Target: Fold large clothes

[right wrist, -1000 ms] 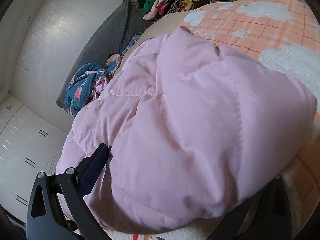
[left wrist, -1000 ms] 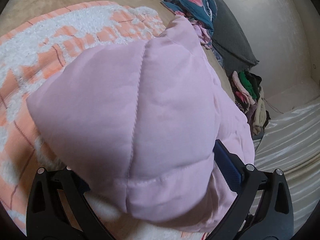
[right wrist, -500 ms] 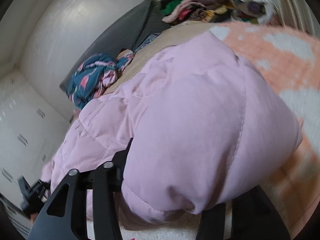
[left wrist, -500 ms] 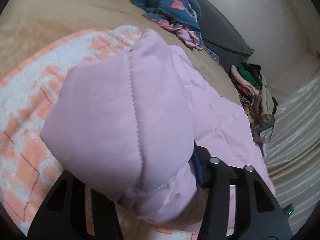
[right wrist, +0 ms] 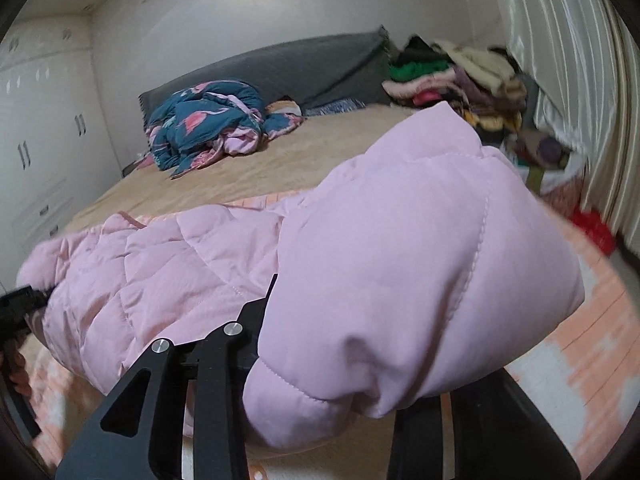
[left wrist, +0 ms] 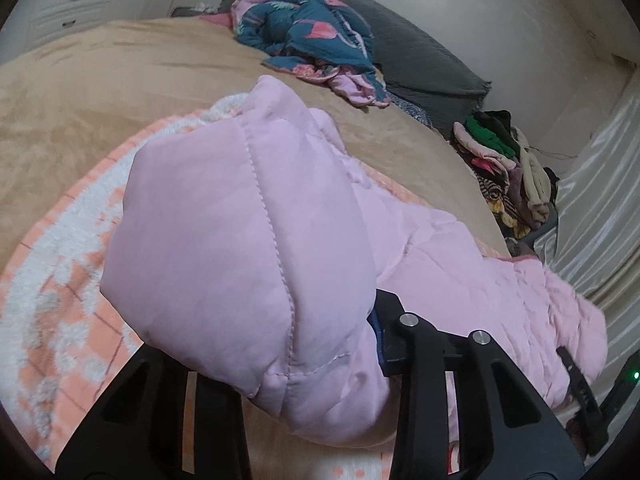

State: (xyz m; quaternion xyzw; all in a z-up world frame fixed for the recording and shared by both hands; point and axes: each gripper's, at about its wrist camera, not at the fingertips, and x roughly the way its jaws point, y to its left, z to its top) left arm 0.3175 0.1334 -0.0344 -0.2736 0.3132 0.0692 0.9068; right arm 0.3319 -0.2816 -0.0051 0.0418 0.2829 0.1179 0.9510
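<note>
Left gripper (left wrist: 304, 364) closing, pads pinching one padded corner of pink quilted jacket (left wrist: 248, 240). Right gripper (right wrist: 332, 364) closing likewise on the opposite corner. Jacket slung between both grippers, raised above orange-and-white blanket (left wrist: 60, 320) on tan bed (right wrist: 280, 160). Teal patterned garment (right wrist: 204, 120) well apart, near grey headboard cushion (right wrist: 304, 68).

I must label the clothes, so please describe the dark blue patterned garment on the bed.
On the tan bed, look toward the far end, before the grey headboard cushion. The crumpled teal garment lies there alone; only it has pink flamingo-like prints, unlike the plain pink quilted jacket nearby.
</note>
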